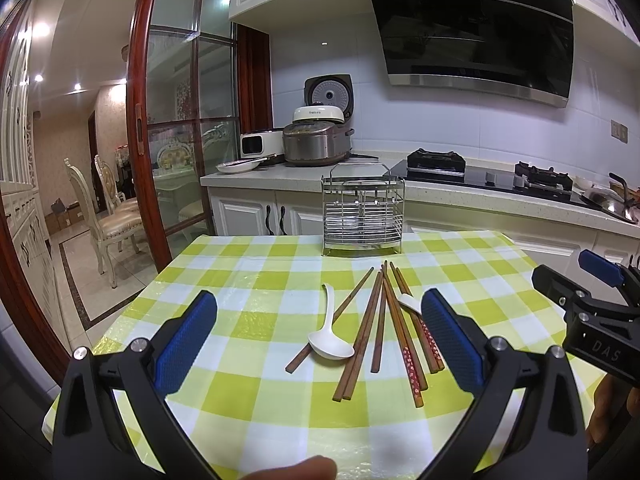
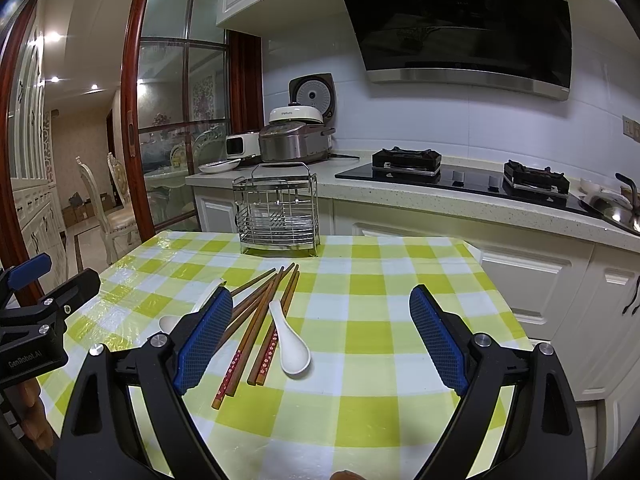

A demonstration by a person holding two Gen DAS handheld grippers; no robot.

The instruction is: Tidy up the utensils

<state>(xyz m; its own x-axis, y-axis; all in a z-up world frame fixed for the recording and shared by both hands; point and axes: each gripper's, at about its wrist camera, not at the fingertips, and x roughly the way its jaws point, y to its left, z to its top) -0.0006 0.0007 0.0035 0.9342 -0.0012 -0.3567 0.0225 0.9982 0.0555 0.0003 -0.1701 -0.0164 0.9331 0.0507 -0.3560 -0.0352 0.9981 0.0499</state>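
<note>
both grippers, left (image 1: pixel 320 336) and right (image 2: pixel 320 332), hang spread wide and empty over the chopsticks (image 1: pixel 380 328) and two spoons (image 1: pixel 330 334) strewn before the rack (image 1: pixel 362 216). readable: "das" and "genrobot.ai" on gripper bodies

Both grippers are just hanging there side by side, nothing between the jaws on either. Left gripper (image 1: pixel 319 338) is spread wide, and right gripper (image 2: pixel 321 334) is spread wide too.

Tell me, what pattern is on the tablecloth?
The tablecloth is a check of lime-green, pale yellow and white squares, shown best in the right wrist view.
</note>
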